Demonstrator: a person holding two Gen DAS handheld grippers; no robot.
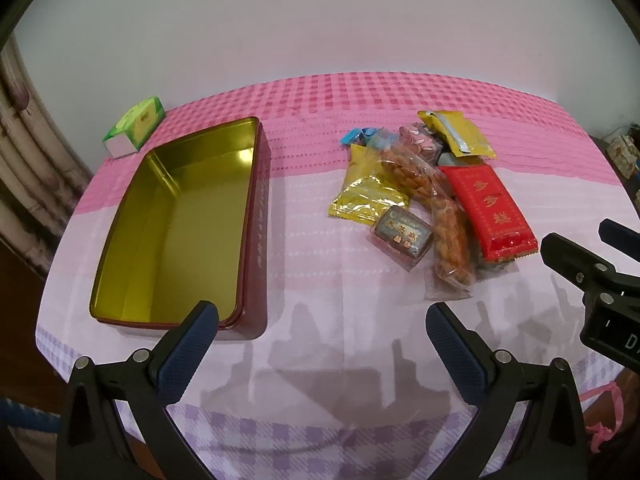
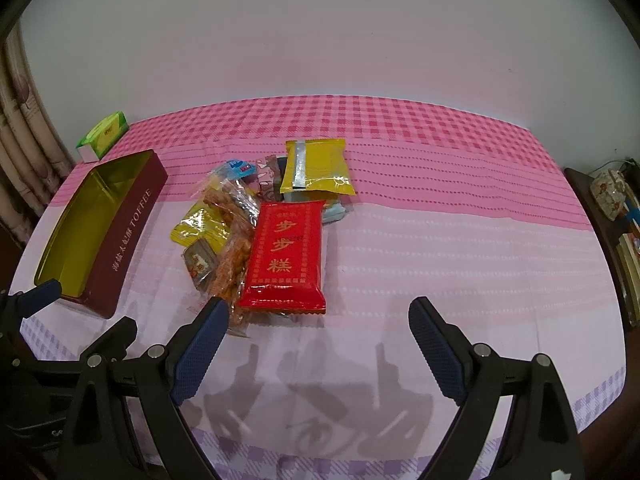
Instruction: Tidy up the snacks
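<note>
Both grippers are hanging spread wide over the tablecloth (image 1: 340, 320), holding nothing: my left gripper (image 1: 322, 320) is angling down at the bare cloth between the tin (image 1: 256, 216) and the snack pile (image 1: 424, 196), and my right gripper (image 2: 316, 324) is tilting down just short of the red packet (image 2: 286, 256). Nothing is sitting between either pair of pads.

Tin is lying open on the left of the pile, gold inside, dark red outside, side wall reading "TOFFEE" after a run of white Chinese characters in the right wrist view. Nothing inside it.

Red packet is carrying gold Chinese characters, three big ones down the middle, lying flat at the near edge of the pile. Yellow pouch (image 2: 320, 168) with a silver strip is sitting at the far end, writing too small to read. Small dark wrapped box (image 1: 402, 234) is showing gold print I cannot read. Clear bags of orange fried snacks (image 1: 450, 248) are leaning against the red packet. Second yellow pouch (image 1: 368, 192) is lying near the tin side.

Green tissue pack (image 1: 136, 126) is sitting behind the tin, label unreadable.
</note>
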